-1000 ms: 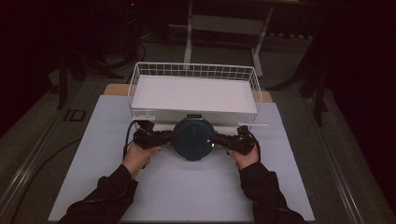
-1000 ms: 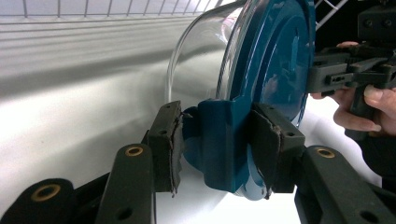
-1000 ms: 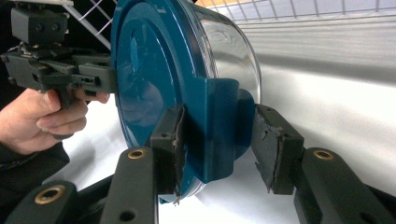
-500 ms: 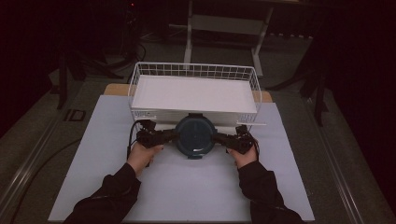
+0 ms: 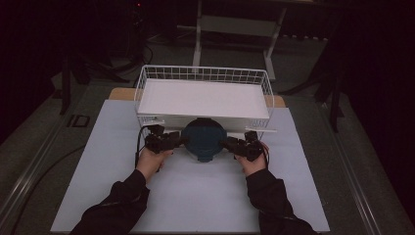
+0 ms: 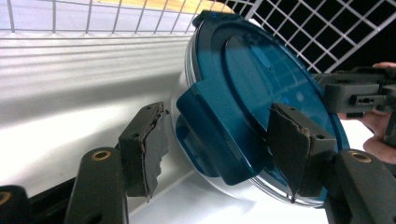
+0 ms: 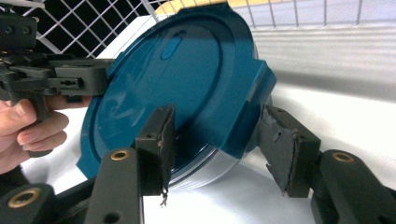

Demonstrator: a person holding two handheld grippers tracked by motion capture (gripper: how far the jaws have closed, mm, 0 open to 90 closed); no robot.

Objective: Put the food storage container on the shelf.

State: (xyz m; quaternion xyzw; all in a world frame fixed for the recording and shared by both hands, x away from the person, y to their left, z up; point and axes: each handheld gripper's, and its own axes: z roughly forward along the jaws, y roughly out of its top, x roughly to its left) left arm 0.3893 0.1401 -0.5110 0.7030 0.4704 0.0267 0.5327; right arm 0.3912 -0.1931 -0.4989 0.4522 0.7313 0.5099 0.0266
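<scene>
The person is releasing a round container with a teal lid (image 5: pixel 203 138) that is sitting on the white table (image 5: pixel 195 196), just in front of the wire basket (image 5: pixel 147 78). Both sets of jaws have just been opening. The left gripper (image 6: pixel 219 140) is straddling 1 of the lid's side latches (image 6: pixel 212 126) with its pads standing clear of it, and the right gripper (image 7: pixel 219 140) is standing likewise around the opposite latch (image 7: pixel 254 107) — neither is clamping anything.

Judging from this, the setting-down step is ending; the next move is calling for both hands to back straight outward without snagging the latches.

The container is resting flat, lid facing up. Being round, it has no real long axis — only the line through its 2 latches, running left to right across the table.
</scene>
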